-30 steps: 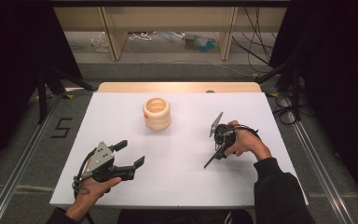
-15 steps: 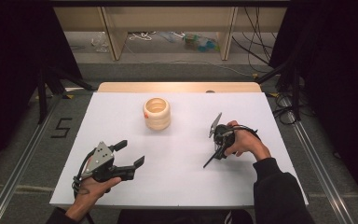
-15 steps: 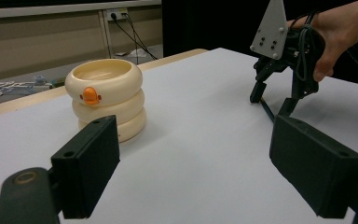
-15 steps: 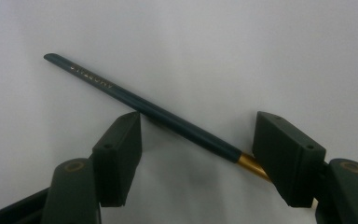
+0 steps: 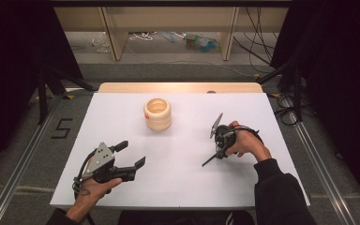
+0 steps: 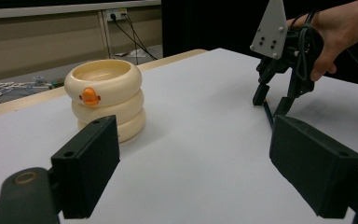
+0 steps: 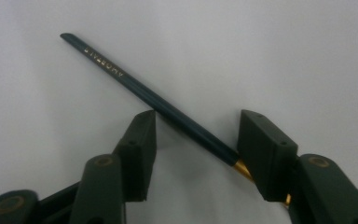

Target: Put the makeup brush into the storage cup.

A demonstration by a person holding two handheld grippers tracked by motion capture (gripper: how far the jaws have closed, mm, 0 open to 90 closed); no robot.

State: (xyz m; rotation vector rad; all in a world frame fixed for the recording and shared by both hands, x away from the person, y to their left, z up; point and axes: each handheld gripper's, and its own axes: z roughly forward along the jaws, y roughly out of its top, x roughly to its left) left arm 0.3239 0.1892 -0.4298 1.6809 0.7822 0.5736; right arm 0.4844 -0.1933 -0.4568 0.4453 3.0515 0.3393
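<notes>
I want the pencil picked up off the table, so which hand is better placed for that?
The right. The right gripper already has its jaws on either side of the dark pencil and has just been closing them. The left gripper sits apart from it, jaws open and empty.

The table [image 5: 178, 187] is plain white with a pale wooden strip along its far edge, and on it the stack of rings [image 5: 158, 114] is cream, with a small orange spot on the top ring's side. The pencil [image 7: 144, 93] is dark teal with gold lettering near its far end and a gold band at the other. Both tools, left [image 5: 129, 153] and right [image 7: 196, 154], are black, and the three-cornered plates on them are light grey.
</notes>
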